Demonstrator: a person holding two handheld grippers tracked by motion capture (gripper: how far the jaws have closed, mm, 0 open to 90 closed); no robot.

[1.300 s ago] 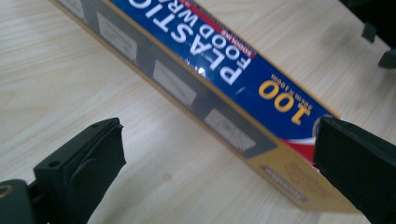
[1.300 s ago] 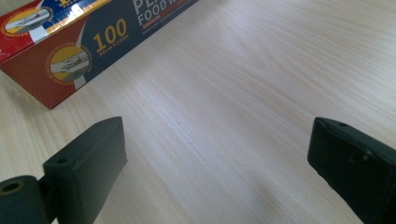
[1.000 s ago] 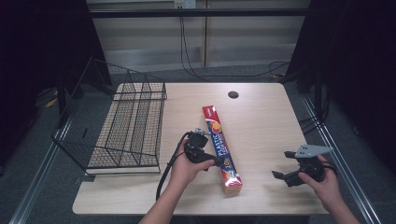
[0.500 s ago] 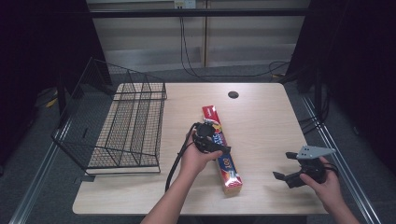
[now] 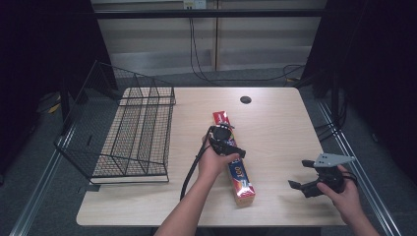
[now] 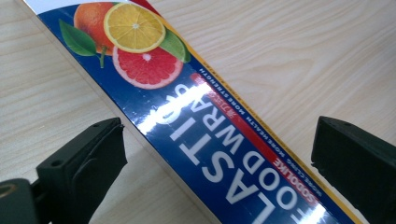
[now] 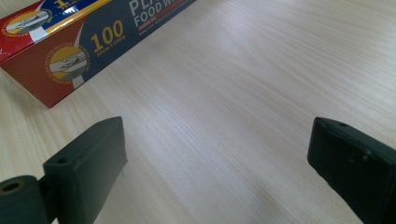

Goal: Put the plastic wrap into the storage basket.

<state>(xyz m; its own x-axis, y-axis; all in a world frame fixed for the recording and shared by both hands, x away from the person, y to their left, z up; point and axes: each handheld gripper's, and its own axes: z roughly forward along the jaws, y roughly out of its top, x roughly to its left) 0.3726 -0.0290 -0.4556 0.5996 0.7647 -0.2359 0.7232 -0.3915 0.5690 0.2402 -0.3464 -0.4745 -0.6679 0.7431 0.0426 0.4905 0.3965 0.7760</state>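
Box of plastic food wrap (image 5: 235, 162) is lying flat near the middle of the table (image 5: 275, 123), long axis running away from the person, red near end toward the front edge. Left gripper (image 5: 223, 140) is hovering over the far half of the box, jaws spread wide and straddling it; in the left gripper view the box (image 6: 205, 135) is sitting between the jaws with a gap on each side, nothing clamped. Right gripper (image 5: 314, 182) is sitting well apart at the right front of the table, jaws also wide, gripping nothing; its own view is showing bare tabletop between them and the box's red end (image 7: 70, 42) at upper left. Wire basket (image 5: 133, 132) is standing at the table's left side, apart from the box.
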